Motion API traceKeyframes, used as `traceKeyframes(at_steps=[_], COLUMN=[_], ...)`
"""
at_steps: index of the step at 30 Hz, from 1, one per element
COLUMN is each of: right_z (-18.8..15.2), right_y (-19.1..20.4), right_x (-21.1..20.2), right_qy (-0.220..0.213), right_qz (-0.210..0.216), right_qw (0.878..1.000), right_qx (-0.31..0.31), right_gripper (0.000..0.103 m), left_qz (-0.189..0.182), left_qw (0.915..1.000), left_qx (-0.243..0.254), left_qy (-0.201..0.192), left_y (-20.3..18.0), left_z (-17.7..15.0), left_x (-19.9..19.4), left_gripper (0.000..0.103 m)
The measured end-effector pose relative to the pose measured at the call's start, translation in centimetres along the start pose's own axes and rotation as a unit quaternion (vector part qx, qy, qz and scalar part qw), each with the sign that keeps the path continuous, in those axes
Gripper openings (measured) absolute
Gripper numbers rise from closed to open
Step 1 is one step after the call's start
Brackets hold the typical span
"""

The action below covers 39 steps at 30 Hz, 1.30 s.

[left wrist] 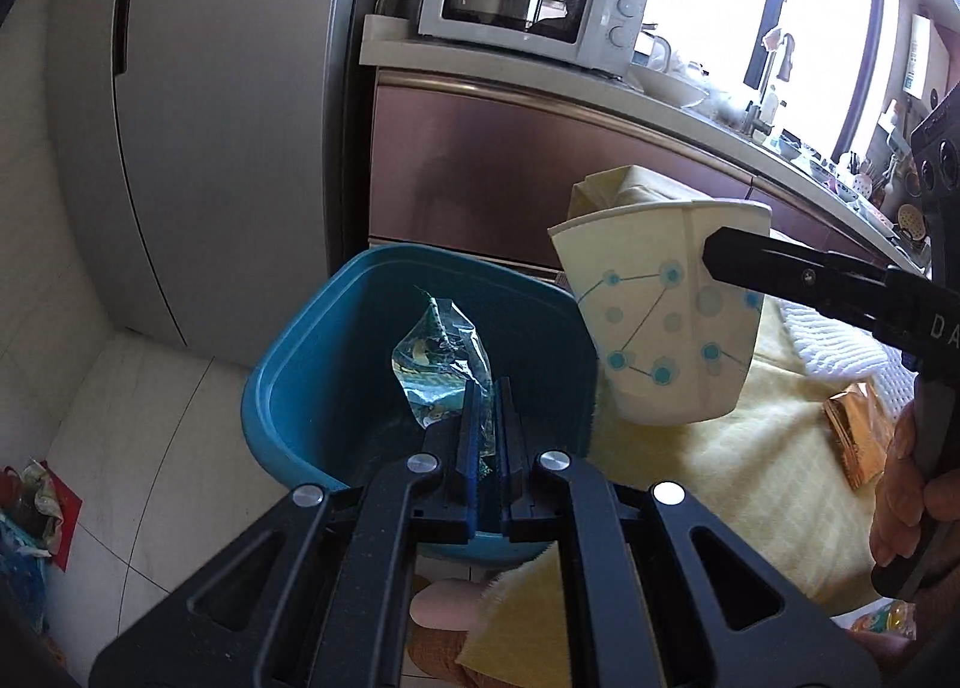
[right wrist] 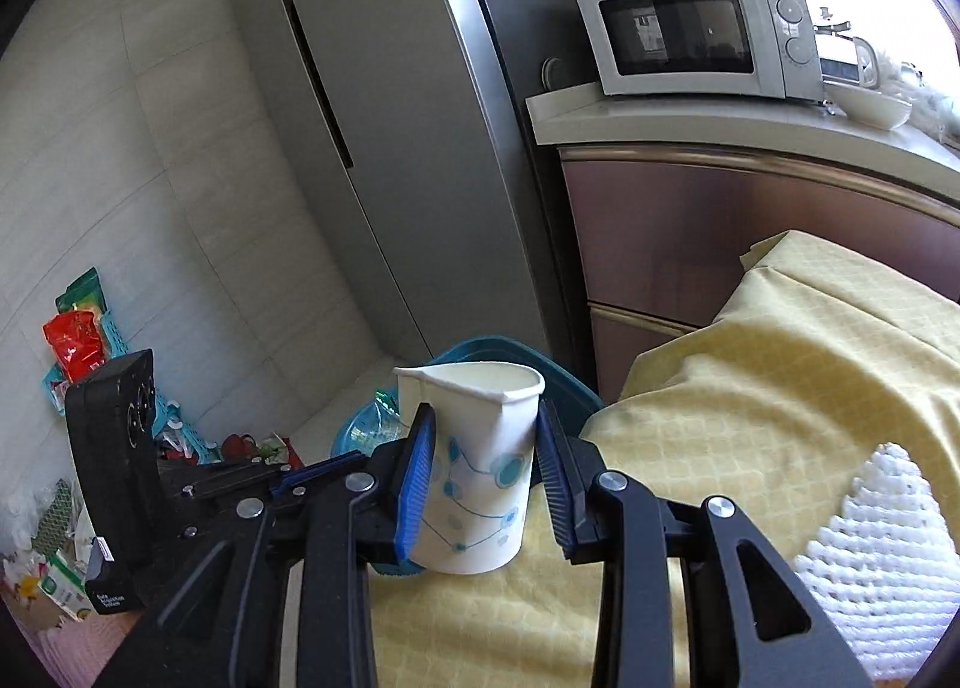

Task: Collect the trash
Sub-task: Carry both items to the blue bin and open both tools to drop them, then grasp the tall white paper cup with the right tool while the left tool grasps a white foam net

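Note:
A teal bin [left wrist: 312, 388] stands on the floor beside the table. My left gripper [left wrist: 489, 394] hangs over its mouth, shut on a clear, green-printed plastic wrapper [left wrist: 435, 364] that sticks up from the pads. Right of the bin, a white paper cup [left wrist: 660, 328] with blue dots is tilted in the air, one black finger [left wrist: 780, 268] of the right gripper across its side. In the right wrist view the right gripper [right wrist: 485, 418] is shut on the cup [right wrist: 480, 460], whose rim is squeezed out of round. The bin [right wrist: 510, 349] lies just beyond it, and the left gripper [right wrist: 336, 463] is to the left.
A yellow cloth [right wrist: 780, 388] covers the table, with a white knobbly mat [right wrist: 870, 538] and a gold wrapper [left wrist: 852, 436] on it. A fridge [right wrist: 372, 118] and a counter with a microwave [right wrist: 690, 28] stand behind. Packets and baskets [right wrist: 78, 346] litter the floor at left.

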State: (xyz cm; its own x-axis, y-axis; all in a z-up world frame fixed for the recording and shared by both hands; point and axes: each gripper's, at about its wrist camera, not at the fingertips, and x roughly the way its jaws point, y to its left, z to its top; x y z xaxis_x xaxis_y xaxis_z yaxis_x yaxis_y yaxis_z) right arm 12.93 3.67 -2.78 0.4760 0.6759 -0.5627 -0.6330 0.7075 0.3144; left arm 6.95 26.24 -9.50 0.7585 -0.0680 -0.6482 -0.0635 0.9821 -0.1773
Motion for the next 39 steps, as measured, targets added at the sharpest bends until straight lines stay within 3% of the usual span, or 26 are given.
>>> traceKeyframes(at_steps=[8, 11, 14, 18, 23, 29, 35, 39], right_z=[0.6, 0.3, 0.1, -0.2, -1.2, -2.7, -5.4, -7.7], right_y=[0.3, -0.1, -0.6, -0.9, -1.2, -2.3, -5.4, -8.0], right_x=[4.4, 4.9, 4.7, 3.6, -0.5, -7.9, -15.1, -19.3], right_qy=[0.053, 0.063, 0.058, 0.047, 0.022, -0.021, -0.061, -0.084], right_qz=[-0.01, -0.009, -0.009, -0.003, 0.007, -0.017, -0.077, -0.134], right_qw=[0.998, 0.997, 0.997, 0.997, 0.999, 1.0, 0.995, 0.985], right_qx=[0.022, 0.04, 0.053, 0.054, 0.032, 0.007, 0.034, 0.062], right_gripper=[0.033, 0.033, 0.046, 0.046, 0.046, 0.046, 0.046, 0.046], left_qz=[0.005, 0.007, 0.009, 0.011, -0.01, -0.077, -0.145, -0.169], left_qw=[0.9992, 0.9987, 0.9985, 0.9989, 0.9993, 0.9952, 0.9834, 0.9738], left_qx=[-0.03, -0.041, -0.046, -0.044, -0.017, 0.031, 0.097, 0.144], left_qy=[0.024, 0.029, 0.029, 0.008, -0.031, -0.052, -0.049, -0.046], left_y=[1.9, 2.2, 2.3, 1.6, -1.0, -6.4, -13.2, -17.8], left_z=[0.3, 0.2, 0.2, 0.3, 1.1, 1.7, 1.0, 0.2], left_x=[3.7, 4.3, 4.6, 3.3, 0.3, -1.7, -3.1, -3.2], left_gripper=[0.006, 0.012, 0.015, 0.022, 0.035, 0.042, 0.044, 0.045])
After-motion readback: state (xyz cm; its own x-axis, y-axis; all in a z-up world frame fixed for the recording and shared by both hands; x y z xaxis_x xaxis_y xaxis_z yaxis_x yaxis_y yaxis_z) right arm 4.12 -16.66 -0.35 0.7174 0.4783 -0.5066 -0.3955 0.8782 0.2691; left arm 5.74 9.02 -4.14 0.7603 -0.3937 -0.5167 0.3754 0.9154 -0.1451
